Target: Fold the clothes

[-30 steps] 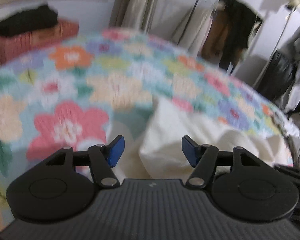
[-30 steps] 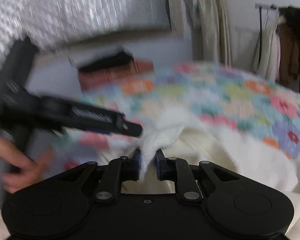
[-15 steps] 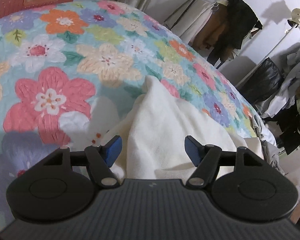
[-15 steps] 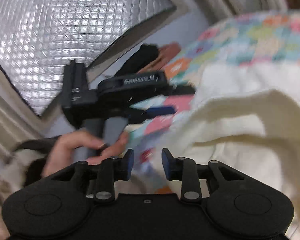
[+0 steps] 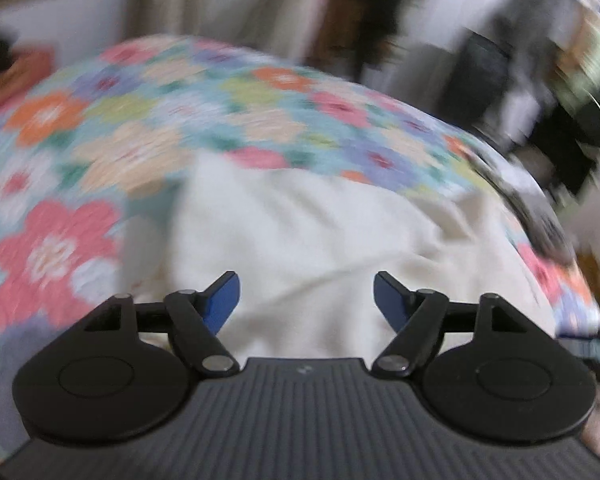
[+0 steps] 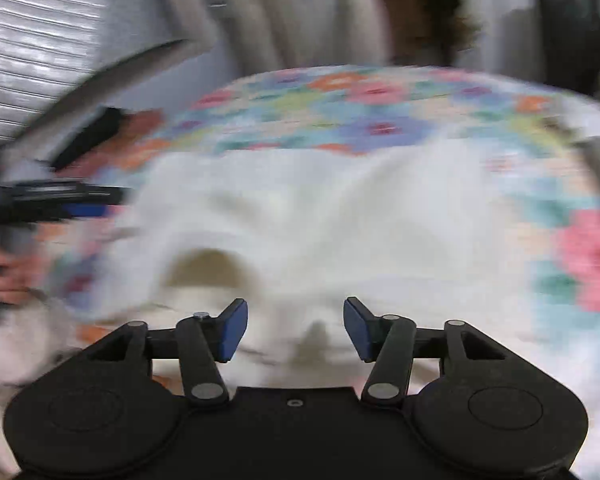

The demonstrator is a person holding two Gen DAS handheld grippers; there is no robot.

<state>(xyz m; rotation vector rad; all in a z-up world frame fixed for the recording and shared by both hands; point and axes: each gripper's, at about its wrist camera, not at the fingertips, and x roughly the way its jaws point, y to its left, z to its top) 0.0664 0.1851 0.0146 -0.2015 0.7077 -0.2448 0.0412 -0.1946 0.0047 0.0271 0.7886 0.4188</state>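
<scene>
The right gripper (image 6: 295, 330) has let go: a second ago its blue pads were pinched on a ridge of the cream garment (image 6: 340, 220), and now its jaws have just been opening and stand apart with nothing between them, only cloth lying beneath. The left gripper (image 5: 307, 300) has been widening too, empty, hovering over the same garment (image 5: 320, 232). The garment lies rumpled on the flowered bedspread (image 5: 140, 120), at the near side of the bed, with a rounded opening (a neckline, I'd guess) showing in the right view. Both views are badly smeared, so the 2 hands are moving fast. To me this looks like one fold released and a fresh hold being sought.
</scene>
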